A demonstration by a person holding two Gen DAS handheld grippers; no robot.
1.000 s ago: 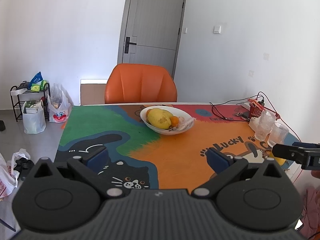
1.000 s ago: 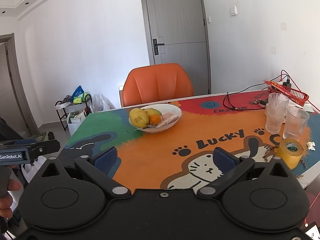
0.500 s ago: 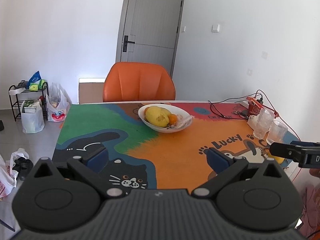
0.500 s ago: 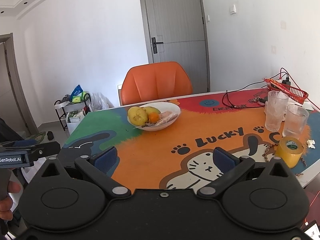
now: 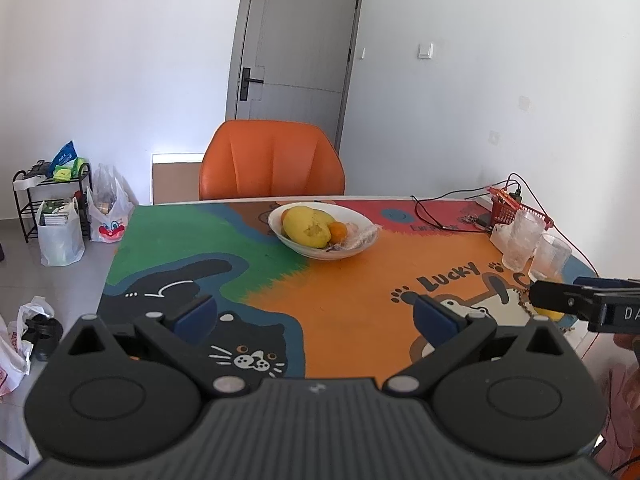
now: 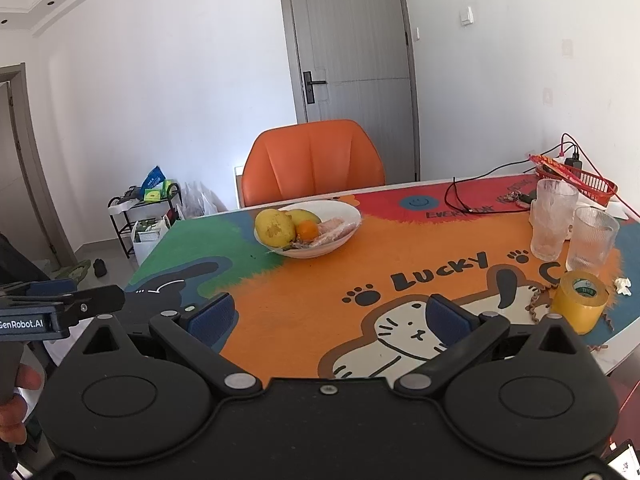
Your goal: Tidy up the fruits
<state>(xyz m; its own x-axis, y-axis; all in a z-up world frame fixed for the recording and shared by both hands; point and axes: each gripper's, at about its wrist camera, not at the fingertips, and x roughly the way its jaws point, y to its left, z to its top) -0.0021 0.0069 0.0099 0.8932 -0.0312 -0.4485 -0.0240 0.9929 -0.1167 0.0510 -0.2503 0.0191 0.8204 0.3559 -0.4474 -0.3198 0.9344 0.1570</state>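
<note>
A white bowl point(image 5: 356, 250) stands on the colourful table point(image 5: 352, 312) near its far edge, in front of an orange chair point(image 5: 272, 164). It holds a large yellow fruit point(image 5: 306, 227), a small orange point(image 5: 338, 231) and a plastic-wrapped item point(image 5: 360, 236). In the right wrist view the bowl point(image 6: 340, 210) holds the yellow fruit point(image 6: 274, 227) and the orange point(image 6: 307, 230). My left gripper point(image 5: 314, 314) is open and empty over the table's near edge, far from the bowl. My right gripper point(image 6: 330, 318) is open and empty, also at the near edge.
Two glasses point(image 6: 572, 226), a yellow tape roll point(image 6: 580, 300), a red basket point(image 6: 580, 178) and cables point(image 6: 472, 200) sit at the table's right. Bags point(image 5: 60, 236) and a shelf rack point(image 5: 48, 184) stand on the floor at the left.
Both grippers have drawn back a little from the table, so the bowl looks slightly smaller and farther. Both stay open and empty.
</note>
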